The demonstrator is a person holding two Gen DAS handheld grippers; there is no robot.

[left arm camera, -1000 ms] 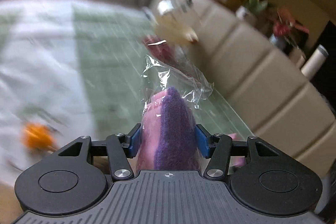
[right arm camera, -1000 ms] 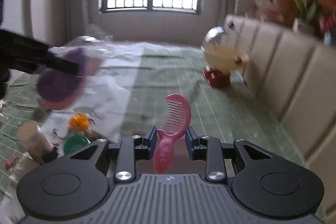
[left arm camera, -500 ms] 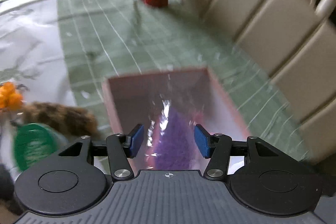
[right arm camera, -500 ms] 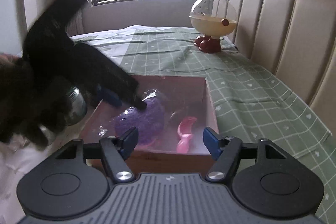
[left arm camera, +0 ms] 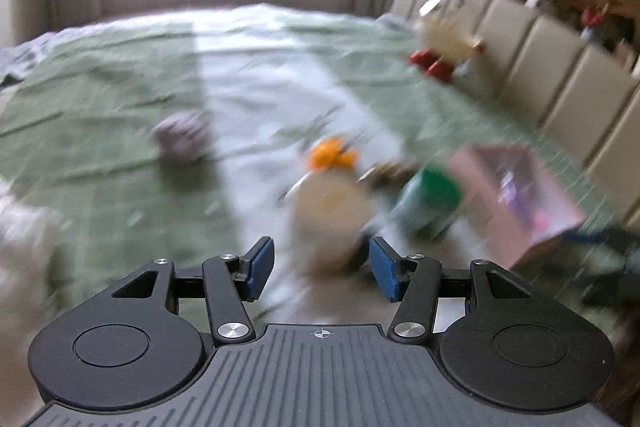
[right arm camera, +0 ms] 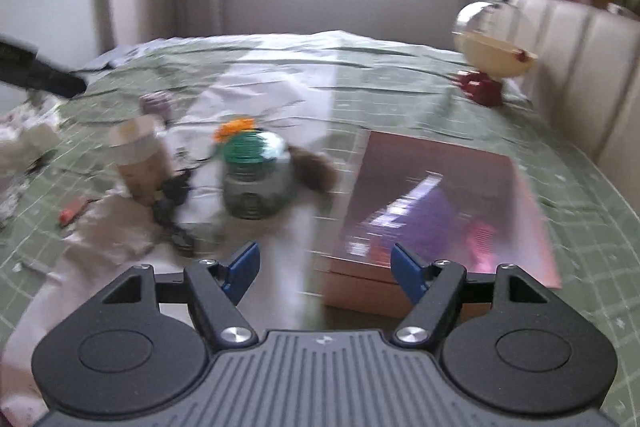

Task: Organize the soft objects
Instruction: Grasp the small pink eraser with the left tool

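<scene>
A pink box lies on the green cloth. Inside it are the purple bagged sponge and a pink comb. The box also shows in the left wrist view, far right. My right gripper is open and empty, just in front of the box's near left corner. My left gripper is open and empty, low over the white cloth, close to a blurred beige jar. A brown fuzzy object lies left of the box. A small purple-grey soft lump lies further left.
A green-lidded glass jar, a beige jar, an orange item and black clips crowd the white cloth. A globe toy on red feet stands by the padded headboard. A white soft thing sits far left.
Both grippers have pulled back from the box and swung left; both views are motion-blurred. The left gripper has left the sponge in the box and now faces the clutter of jars.
</scene>
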